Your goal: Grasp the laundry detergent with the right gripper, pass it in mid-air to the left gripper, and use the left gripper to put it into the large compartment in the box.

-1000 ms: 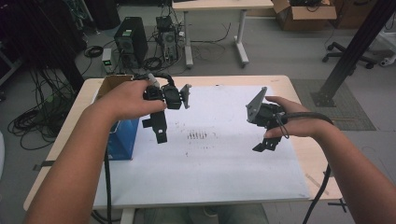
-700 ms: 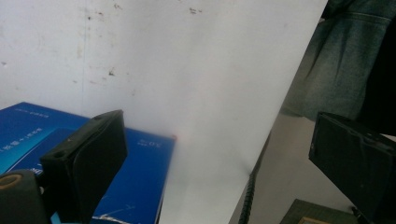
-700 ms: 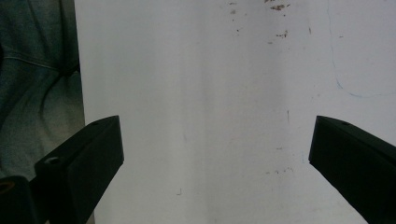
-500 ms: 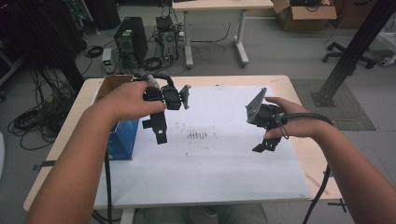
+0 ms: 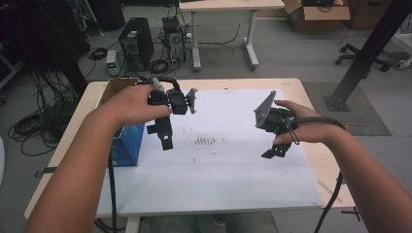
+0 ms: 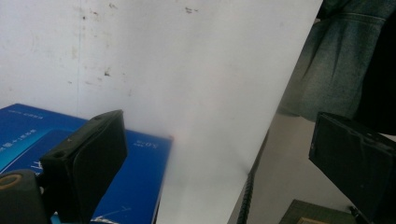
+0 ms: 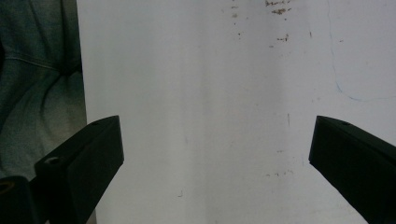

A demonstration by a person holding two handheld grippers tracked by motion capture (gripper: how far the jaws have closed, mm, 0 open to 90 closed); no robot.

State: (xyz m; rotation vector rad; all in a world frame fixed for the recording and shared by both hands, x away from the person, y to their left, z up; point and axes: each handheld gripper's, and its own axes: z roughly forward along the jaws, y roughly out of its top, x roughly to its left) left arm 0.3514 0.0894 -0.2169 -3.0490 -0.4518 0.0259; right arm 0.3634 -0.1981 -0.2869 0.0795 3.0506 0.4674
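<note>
Over the left part of the white sheet [image 5: 218,165], a left hand holds my left gripper [image 5: 161,137] above the table, jaws down and open. My right gripper [image 5: 277,150] hangs in a right hand over the sheet's right part, also open. In the left gripper view my left gripper [image 6: 219,158] stands wide open with nothing between its jaws, above the sheet [image 6: 187,70] and a blue box [image 6: 140,177]. In the right gripper view my right gripper [image 7: 217,154] is wide open over the bare sheet [image 7: 210,93].
A blue box [image 5: 128,145] stands at the sheet's left edge, under the left forearm, with a cardboard box [image 5: 116,86] behind it. The wooden table [image 5: 311,111] ends just right of the sheet. The person's jeans [image 7: 37,84] lie beyond the near edge.
</note>
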